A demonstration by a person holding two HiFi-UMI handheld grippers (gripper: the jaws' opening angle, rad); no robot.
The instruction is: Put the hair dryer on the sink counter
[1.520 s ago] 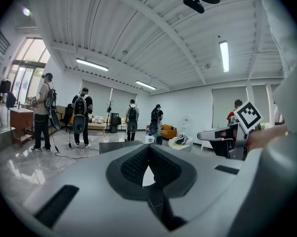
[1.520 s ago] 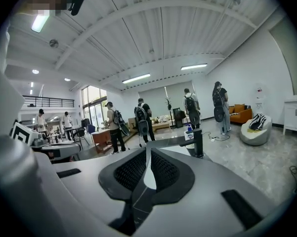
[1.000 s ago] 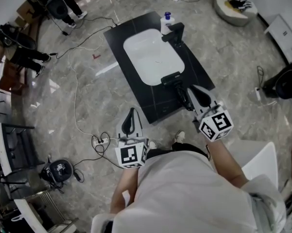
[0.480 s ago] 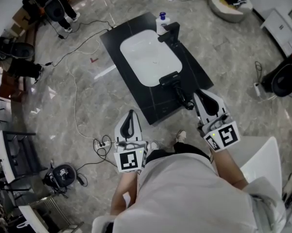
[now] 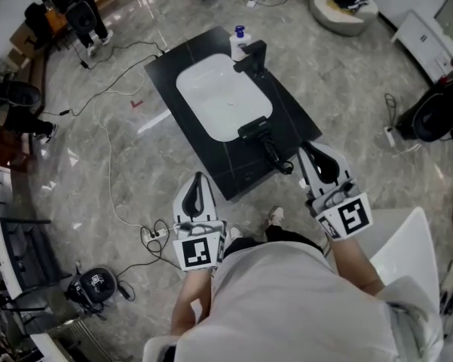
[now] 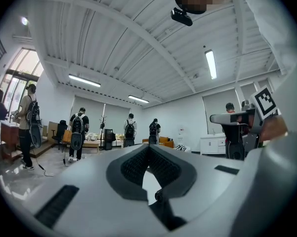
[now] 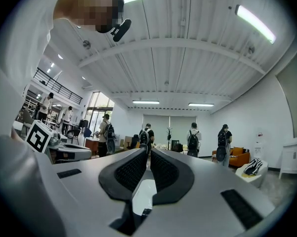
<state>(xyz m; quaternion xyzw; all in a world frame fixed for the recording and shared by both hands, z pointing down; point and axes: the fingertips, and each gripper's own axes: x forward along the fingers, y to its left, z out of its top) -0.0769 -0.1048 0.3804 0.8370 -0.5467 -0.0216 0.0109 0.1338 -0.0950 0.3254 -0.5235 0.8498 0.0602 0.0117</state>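
A black hair dryer (image 5: 265, 138) lies on the black sink counter (image 5: 294, 115), at the near right of the white basin (image 5: 222, 96), its handle pointing toward me. My right gripper (image 5: 301, 148) hovers just right of the handle, apart from it, jaws shut with nothing between them (image 7: 149, 149). Off the counter's near edge and over the floor, my left gripper (image 5: 198, 176) is held level, also shut and empty (image 6: 148, 147). A black faucet (image 5: 252, 55) and a small bottle (image 5: 238, 39) stand at the counter's far end.
Cables and a power strip (image 5: 155, 233) lie on the marble floor to the left. A white chair (image 5: 407, 247) stands at my right. A dark bag (image 5: 93, 283) sits lower left. Several people with backpacks (image 7: 192, 139) stand across the room.
Both grippers have risen, the right one more, rolling a little and coming away from the hair dryer's handle. The counter sits farther up and left in the head view. The dryer stays put.
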